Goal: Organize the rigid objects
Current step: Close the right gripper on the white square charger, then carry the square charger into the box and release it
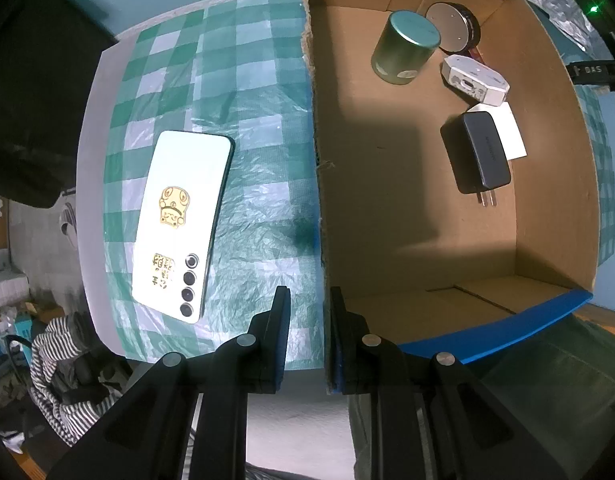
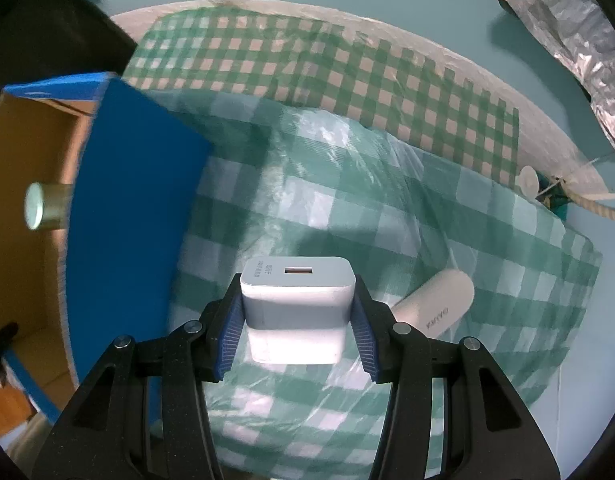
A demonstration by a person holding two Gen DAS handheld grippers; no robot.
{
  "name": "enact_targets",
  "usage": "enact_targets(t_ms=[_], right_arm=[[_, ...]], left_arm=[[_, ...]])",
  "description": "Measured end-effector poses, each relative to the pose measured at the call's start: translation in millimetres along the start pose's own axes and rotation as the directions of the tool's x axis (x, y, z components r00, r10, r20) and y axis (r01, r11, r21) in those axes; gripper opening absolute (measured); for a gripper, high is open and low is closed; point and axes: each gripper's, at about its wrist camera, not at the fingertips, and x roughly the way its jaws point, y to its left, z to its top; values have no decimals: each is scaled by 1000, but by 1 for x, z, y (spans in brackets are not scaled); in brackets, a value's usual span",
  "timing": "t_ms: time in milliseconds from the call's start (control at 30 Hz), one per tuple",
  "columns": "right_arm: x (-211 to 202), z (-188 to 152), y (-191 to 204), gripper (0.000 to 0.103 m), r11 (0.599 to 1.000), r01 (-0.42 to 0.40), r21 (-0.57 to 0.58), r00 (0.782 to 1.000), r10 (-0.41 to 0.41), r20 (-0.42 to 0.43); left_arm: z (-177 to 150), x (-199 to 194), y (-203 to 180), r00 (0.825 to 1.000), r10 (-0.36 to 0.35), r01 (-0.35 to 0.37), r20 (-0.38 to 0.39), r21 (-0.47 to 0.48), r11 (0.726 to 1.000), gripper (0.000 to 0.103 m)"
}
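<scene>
Four items lie in the cardboard box [image 1: 387,208] already: a green cylindrical tin [image 1: 405,46] on its side, a round silver-faced disc [image 1: 453,26] just behind it, a white angular device [image 1: 473,80], and a black plug adapter [image 1: 477,152] resting partly on a white card [image 1: 513,132]. The box is open-topped, blue outside, with much of its floor bare.

Item in transit: one white USB charger [image 2: 297,300], pinched between the fingers of the right gripper [image 2: 297,312], pads pressing both its sides, USB port facing away from the camera. It appears lifted clear of the checked cloth [image 2: 347,208] and sits just beside the box's blue outer wall [image 2: 127,208], not yet over the opening.

Items outstanding, by judgement:
- one white phone [image 1: 183,220], back up with gold stickers, on the cloth-covered bench to the left of the box wall;
- one white oblong case [image 2: 435,304], on the cloth just right of the held charger.

Left gripper [image 1: 307,320]: fingers drawn close together, straddling the cardboard wall of the box at its near rim; they look to be clamping it, probably steadying the box.

Progress estimate: roughly two-thirds. Four stowed, one in hand, two left on the bench as far as the views show.
</scene>
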Motion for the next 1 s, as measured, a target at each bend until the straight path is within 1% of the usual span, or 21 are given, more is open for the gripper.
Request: enact_targets(t_ms=[400,633,767,1000], right_arm=[[-47,-14,30,49,998,-28,-65,999,30,28],[-71,-18,54,49,991,-44,-123,997,51,52],[-83,-21,71,49,984,-62,-168,995,74,63],[-98,-27,113,49,957,-83,-277,991,108,75]], left_arm=[[1,-4,-6,1000,2,-2,6,20,1000,18],[0,-4,-7,1000,1,-1,7,21,1000,18],[0,-4,-7,1000,1,-1,7,21,1000,18],[-1,-4,-6,1000,-1,1,7,22,1000,18]])
